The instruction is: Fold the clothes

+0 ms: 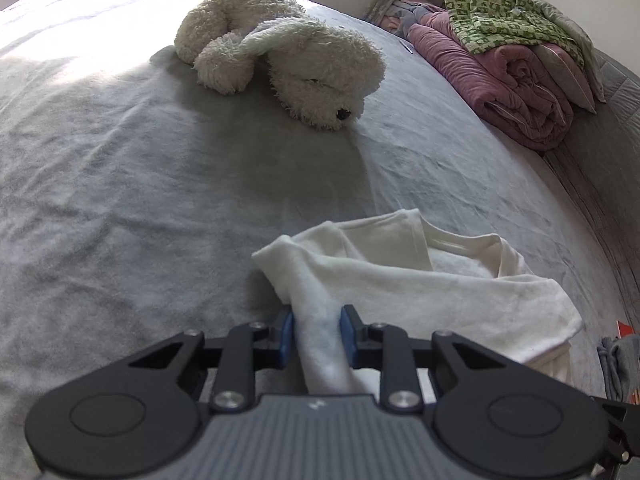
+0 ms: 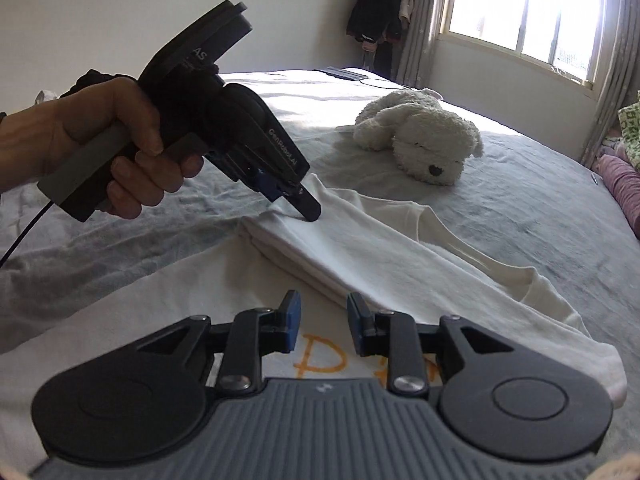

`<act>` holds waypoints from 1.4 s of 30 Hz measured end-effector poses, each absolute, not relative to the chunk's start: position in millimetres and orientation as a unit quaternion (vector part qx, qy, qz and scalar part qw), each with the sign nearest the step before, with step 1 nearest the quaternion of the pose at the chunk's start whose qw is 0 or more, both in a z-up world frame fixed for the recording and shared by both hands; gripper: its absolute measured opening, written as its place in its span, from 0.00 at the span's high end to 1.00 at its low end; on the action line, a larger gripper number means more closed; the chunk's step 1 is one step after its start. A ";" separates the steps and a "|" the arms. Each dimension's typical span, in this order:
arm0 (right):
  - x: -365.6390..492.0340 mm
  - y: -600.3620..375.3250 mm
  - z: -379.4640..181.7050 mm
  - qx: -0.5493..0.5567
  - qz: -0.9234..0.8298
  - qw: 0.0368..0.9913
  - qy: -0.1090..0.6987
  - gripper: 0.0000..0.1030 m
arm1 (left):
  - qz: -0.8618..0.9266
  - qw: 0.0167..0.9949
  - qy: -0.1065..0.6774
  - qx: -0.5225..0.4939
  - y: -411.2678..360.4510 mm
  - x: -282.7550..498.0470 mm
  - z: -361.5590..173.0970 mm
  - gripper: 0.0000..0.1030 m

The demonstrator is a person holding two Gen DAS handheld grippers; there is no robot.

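Observation:
A white T-shirt [image 1: 420,280] lies partly folded on the grey bed cover [image 1: 120,200]. In the left wrist view a thick fold of it fills the gap between the blue pads, and my left gripper [image 1: 316,316] is shut on it. The right wrist view shows the same left gripper [image 2: 304,208], held by a hand [image 2: 112,144], pinching the far corner of the folded layer of the shirt [image 2: 360,248]. My right gripper [image 2: 324,300] hovers open over the near part of the shirt, above orange lettering [image 2: 320,360], with nothing between its fingers.
A white plush dog [image 1: 288,52] lies on the bed beyond the shirt. A rolled pink quilt [image 1: 512,80] with a green patterned garment [image 1: 500,16] on top sits at the bed's right edge. A window [image 2: 520,4] and hanging dark clothes [image 2: 380,8] are behind.

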State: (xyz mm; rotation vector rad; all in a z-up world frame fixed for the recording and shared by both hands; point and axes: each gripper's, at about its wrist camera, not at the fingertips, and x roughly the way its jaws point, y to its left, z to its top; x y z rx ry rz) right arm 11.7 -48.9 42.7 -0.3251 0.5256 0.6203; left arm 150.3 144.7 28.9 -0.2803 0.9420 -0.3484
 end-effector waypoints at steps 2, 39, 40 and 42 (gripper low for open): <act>17.4 -28.0 45.8 -0.178 0.314 0.901 0.239 0.71 | -0.173 0.863 0.453 -0.140 148.2 152.2 28.2 0.76; -10.1 40.9 21.2 -0.400 0.270 0.866 0.130 0.96 | -0.182 0.873 0.427 -0.150 151.3 157.7 35.5 0.93; -6.9 40.8 19.0 -0.387 0.266 0.872 0.135 0.96 | -0.185 0.874 0.424 -0.151 151.6 157.4 36.8 0.93; 3.1 42.7 11.0 -0.377 0.270 0.871 0.165 0.94 | -0.177 0.875 0.429 -0.136 148.8 157.5 35.9 0.92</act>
